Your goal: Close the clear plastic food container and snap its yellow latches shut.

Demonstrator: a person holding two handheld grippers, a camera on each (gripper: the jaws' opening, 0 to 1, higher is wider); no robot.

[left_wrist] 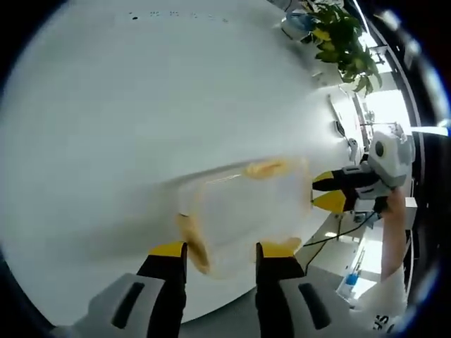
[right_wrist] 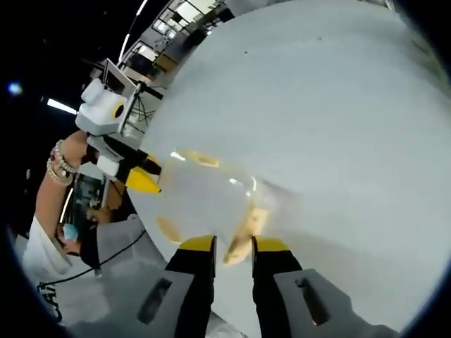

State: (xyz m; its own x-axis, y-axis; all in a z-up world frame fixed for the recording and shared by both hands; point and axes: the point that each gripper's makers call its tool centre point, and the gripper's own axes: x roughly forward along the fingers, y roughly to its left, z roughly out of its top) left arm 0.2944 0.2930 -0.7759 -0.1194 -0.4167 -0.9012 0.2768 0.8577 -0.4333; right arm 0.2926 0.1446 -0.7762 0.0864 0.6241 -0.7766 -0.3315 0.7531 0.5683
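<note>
The clear plastic food container [left_wrist: 246, 211] lies blurred on the white table [left_wrist: 141, 127], just past my left gripper [left_wrist: 224, 248]. That gripper is open, with the container's near edge in the gap and a yellow latch [left_wrist: 192, 243] by its left jaw. Another yellow latch [left_wrist: 266, 167] shows on the far side. My right gripper [left_wrist: 328, 191] comes in from the right and touches the container's right edge. In the right gripper view the container [right_wrist: 204, 197] sits ahead, and my right gripper [right_wrist: 235, 243] has its jaws close on a yellow latch [right_wrist: 246, 229]. The left gripper [right_wrist: 144, 176] stands at the container's left side.
The table's curved edge [left_wrist: 232, 310] runs close under my left jaws. A green plant [left_wrist: 342, 35] stands at the far right. A blue-capped bottle [left_wrist: 350, 282] is beyond the table. A person's arm with bracelets [right_wrist: 60, 165] holds the left gripper.
</note>
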